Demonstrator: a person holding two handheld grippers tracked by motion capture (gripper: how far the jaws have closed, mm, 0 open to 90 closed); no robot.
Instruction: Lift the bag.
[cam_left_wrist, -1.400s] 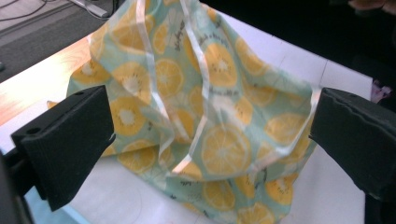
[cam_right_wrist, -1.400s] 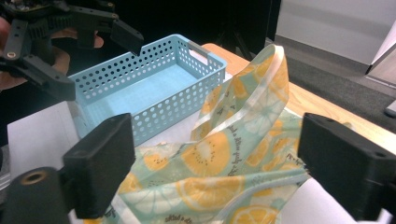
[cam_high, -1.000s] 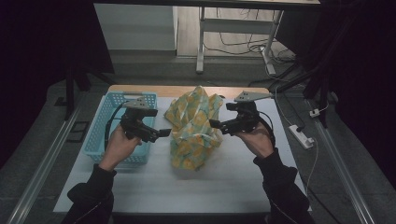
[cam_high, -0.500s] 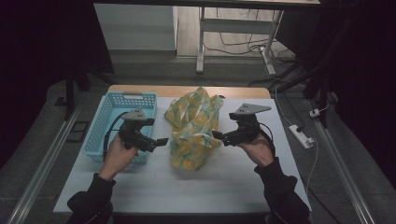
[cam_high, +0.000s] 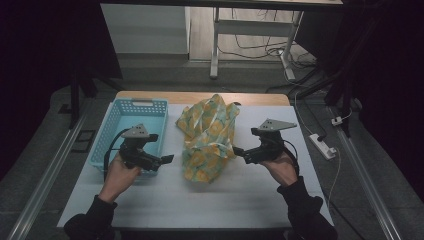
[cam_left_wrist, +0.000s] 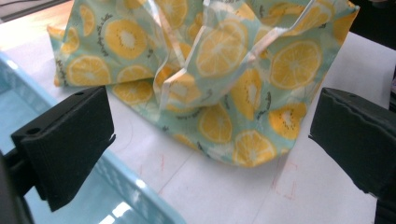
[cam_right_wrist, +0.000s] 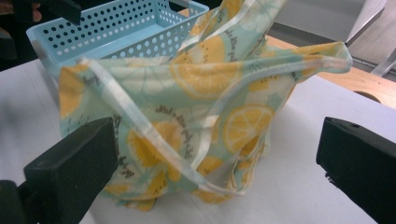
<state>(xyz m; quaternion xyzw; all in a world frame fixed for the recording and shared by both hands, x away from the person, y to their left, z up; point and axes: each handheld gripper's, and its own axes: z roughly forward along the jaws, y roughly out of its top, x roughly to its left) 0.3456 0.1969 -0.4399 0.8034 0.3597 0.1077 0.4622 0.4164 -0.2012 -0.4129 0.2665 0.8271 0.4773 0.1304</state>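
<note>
— Where's the bag?
— Fruit-print bag (cam_high: 207, 140), crumpled in the middle of the white table (cam_high: 240, 195), mouth slack, pale handles (cam_right_wrist: 140, 122) looped loose over the cloth. Printed with orange and kiwi slices on pale green.

— Held by anything?
— No. Lying free, touched by neither tool.

— Left gripper?
— Left gripper (cam_high: 167, 159) just left of the bag, over the near right corner of the blue basket (cam_high: 131, 106), pointed at the bag. Jaws spread wide in the left gripper view, nothing between them, bag's lower edge framed in the gap.

— Right one?
— Right gripper (cam_high: 237, 151) just right of the bag, tips close to the cloth, apart from it as far as can be told. Jaws likewise wide in the right gripper view, empty, bag and a handle loop seen between them.

— Anything round about?
— Basket left of the bag, close beside it, perforated walls. Wooden strip (cam_high: 200, 96) along the table's far edge. White power strip (cam_high: 322, 145) on the floor to the right.
</note>
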